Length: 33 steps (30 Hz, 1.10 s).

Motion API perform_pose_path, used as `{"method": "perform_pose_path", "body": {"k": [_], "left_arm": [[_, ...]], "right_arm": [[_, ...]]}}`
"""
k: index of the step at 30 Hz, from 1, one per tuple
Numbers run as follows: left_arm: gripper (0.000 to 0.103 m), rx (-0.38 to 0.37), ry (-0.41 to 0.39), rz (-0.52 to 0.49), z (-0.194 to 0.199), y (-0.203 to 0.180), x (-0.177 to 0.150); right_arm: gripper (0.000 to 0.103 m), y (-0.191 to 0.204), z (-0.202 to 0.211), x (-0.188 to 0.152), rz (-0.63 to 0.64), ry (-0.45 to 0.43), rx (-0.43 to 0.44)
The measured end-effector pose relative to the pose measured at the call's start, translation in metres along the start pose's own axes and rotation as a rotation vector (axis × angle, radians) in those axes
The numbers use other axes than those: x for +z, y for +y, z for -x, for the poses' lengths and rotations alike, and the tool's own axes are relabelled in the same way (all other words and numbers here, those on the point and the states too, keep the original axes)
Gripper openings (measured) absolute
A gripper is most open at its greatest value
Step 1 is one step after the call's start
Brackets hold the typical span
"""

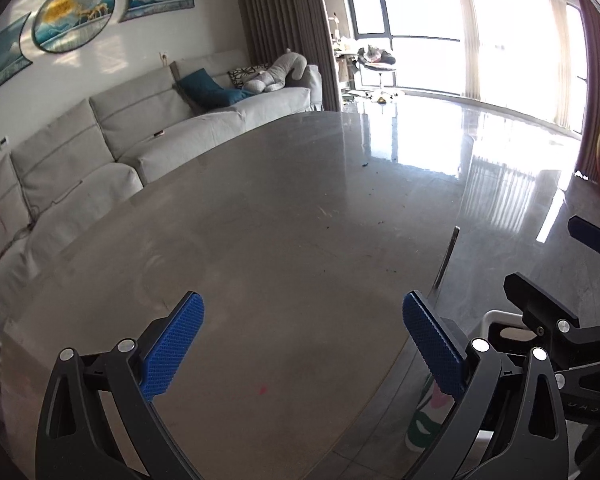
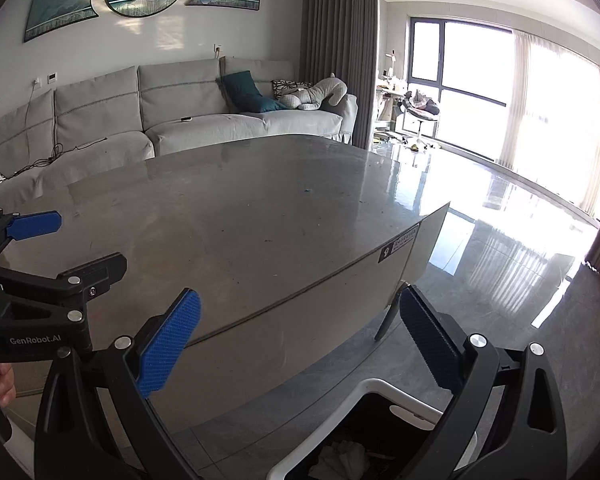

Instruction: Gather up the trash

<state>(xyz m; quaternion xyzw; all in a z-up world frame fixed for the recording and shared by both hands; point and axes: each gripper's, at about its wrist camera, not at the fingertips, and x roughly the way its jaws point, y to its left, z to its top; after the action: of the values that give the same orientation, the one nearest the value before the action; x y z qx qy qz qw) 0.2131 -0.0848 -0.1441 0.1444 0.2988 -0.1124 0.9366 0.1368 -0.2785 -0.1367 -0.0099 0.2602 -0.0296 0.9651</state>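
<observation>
Both my grippers spread wide, holding nothing. Left gripper (image 1: pixel 303 340) over the grey table (image 1: pixel 280 208). Right gripper (image 2: pixel 300 340) past the table edge, trash bin (image 2: pixel 380 390) directly below it, crumpled paper (image 2: pixel 344 454) inside.

Left claw (image 1: pixel 303 340) and right claw (image 2: pixel 300 336) both gape wide (nothing held).

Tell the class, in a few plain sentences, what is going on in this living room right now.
A person holds a two-finger tool in each hand over a grey table. The left tool and the right tool are both open and hold nothing. Below the right one, beside the table, stands a white-rimmed bin lined in black, with crumpled white paper inside. Only small dark crumbs show on the tabletop.
</observation>
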Motion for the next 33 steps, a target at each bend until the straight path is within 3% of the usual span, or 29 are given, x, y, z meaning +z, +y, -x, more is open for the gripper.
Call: {"method": "perform_pose_path", "body": {"k": [3, 10, 17, 23, 33], "left_arm": [[0.098, 0.065, -0.016, -0.015, 0.005, 0.015, -0.003], [0.098, 0.074, 0.047, 0.138, 0.003, 0.075, -0.019], [0.098, 0.126, 0.061, 0.199, -0.006, 0.107, -0.018], [0.098, 0.164, 0.051, 0.179, -0.007, 0.105, -0.019], [0.098, 0.165, 0.060, 0.185, -0.005, 0.107, -0.026]], "right_arm": [[0.099, 0.020, 0.001, 0.010, 0.037, -0.019, 0.036], [0.099, 0.060, -0.008, 0.020, 0.101, -0.022, 0.107], [0.099, 0.088, -0.024, 0.029, 0.086, -0.023, 0.151], [0.099, 0.093, -0.024, 0.036, 0.042, -0.042, 0.181], [0.099, 0.093, -0.033, 0.044, -0.012, -0.049, 0.189]]}}
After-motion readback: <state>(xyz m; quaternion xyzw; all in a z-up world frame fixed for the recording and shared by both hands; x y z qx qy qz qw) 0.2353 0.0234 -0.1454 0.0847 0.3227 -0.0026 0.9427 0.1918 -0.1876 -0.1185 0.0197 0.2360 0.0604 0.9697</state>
